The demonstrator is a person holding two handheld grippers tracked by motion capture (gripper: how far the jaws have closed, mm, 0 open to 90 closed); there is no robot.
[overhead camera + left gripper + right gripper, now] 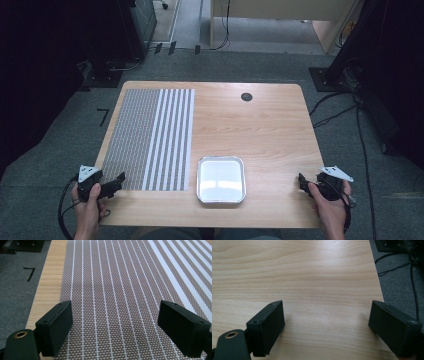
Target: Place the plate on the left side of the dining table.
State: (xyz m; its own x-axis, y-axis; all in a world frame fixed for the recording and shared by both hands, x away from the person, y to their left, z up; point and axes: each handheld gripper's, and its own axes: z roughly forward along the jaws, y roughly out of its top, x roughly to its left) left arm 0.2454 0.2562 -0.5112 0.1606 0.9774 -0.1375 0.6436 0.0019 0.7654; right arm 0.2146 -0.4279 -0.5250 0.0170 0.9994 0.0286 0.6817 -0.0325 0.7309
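Observation:
A striped woven placemat [150,137] lies flat on the left half of the wooden table [260,125]. A square silver tray [221,179], with nothing in it, sits near the front edge at the middle. My left gripper [119,179] hovers at the placemat's near left corner, held in a hand, jaws wide apart with only the mat [115,290] showing between them. At the table's front right corner a hand holds my right gripper [301,181], open over bare wood [312,290], nothing between its jaws.
A small round black grommet [246,97] is set in the table near the far edge. Grey carpet [50,165] surrounds the table, with cables [360,145] trailing on the right. Dark equipment stands at the far left and right.

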